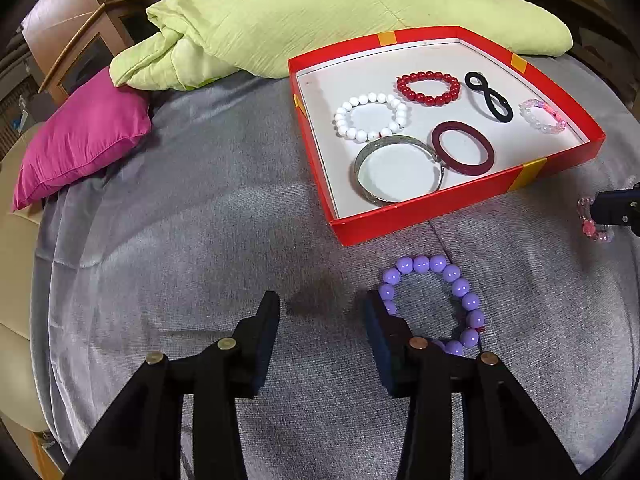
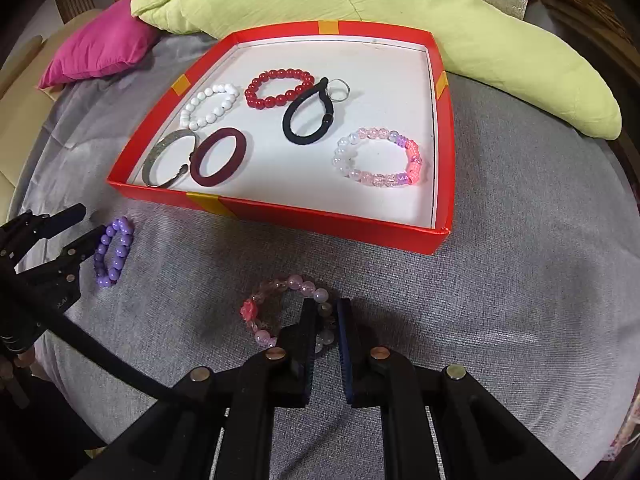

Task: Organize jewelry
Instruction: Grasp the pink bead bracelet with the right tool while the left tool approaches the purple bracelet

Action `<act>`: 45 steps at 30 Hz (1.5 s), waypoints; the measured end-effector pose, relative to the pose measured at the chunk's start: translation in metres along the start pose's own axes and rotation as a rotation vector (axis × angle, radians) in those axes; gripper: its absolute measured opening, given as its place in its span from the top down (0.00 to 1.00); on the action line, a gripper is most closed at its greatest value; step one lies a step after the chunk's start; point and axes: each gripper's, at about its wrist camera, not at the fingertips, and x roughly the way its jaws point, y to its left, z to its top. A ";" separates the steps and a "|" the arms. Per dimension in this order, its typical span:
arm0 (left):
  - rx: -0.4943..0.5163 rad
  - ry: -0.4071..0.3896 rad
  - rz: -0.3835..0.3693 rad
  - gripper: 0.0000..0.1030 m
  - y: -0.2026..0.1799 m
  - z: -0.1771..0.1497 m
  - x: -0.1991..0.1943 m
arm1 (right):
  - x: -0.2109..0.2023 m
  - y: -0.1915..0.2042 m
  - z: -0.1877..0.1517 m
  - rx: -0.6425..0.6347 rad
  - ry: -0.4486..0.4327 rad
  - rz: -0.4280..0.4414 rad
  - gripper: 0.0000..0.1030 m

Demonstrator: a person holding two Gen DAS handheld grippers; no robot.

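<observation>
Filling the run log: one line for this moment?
left gripper: open beside purple bracelet | right gripper: shut on pink bracelet | box: six pieces

You are in a home: grey fabric sofa seat (image 1: 200, 208), magenta satin cushion (image 1: 84, 136), crumpled lime-green quilt (image 1: 320, 12), wooden cabinet (image 1: 76, 28).

Hidden and cut-off parts around the two claws

The left claw's (image 1: 322, 312) right-hand finger covers the near arc of the purple bead bracelet (image 1: 460, 292) just beside it; from the left wrist view the right claw (image 1: 616, 208) is cut by the picture's edge and hides most of the pink bead bracelet (image 1: 592, 228), whose beads pass out of sight between the closed fingers (image 2: 308, 336) in its own view; beyond both claws the green quilt (image 2: 480, 32) runs off the top edge
</observation>
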 end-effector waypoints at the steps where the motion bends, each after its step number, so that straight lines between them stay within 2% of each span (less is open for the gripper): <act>1: 0.000 -0.001 0.006 0.49 0.000 0.000 0.000 | 0.000 0.000 0.000 0.003 0.001 0.002 0.87; 5: -0.013 -0.009 0.028 0.36 0.006 0.001 0.003 | 0.001 0.000 0.001 0.012 0.003 0.008 0.87; 9: -0.059 -0.011 0.036 0.19 0.016 -0.001 0.008 | 0.001 0.000 0.000 0.019 0.004 0.008 0.87; 15: -0.242 -0.016 -0.053 0.11 0.039 -0.011 0.017 | 0.002 0.000 0.000 0.020 0.004 0.006 0.87; 19: -0.254 -0.006 -0.033 0.00 0.042 -0.010 0.022 | 0.002 0.000 0.000 0.025 0.005 0.009 0.87; 24: -0.276 -0.007 -0.018 0.00 0.042 -0.011 0.023 | 0.002 -0.001 0.000 0.029 0.005 0.010 0.87; 32: -0.252 -0.019 -0.013 0.00 0.038 -0.014 0.017 | 0.002 0.000 0.000 0.028 0.003 0.007 0.87; 34: -0.225 -0.012 0.001 0.00 0.036 -0.012 0.016 | 0.002 0.000 0.000 0.027 0.001 0.006 0.87; 36: -0.158 0.003 0.022 0.00 0.031 -0.006 0.014 | 0.002 0.000 0.000 0.027 0.001 0.006 0.87; 40: -0.055 -0.024 0.119 0.00 0.021 -0.005 0.003 | 0.002 0.000 0.000 0.027 0.002 0.006 0.87; 45: -0.064 -0.073 0.110 0.00 0.023 -0.005 -0.013 | 0.002 0.001 0.000 0.024 0.002 0.002 0.87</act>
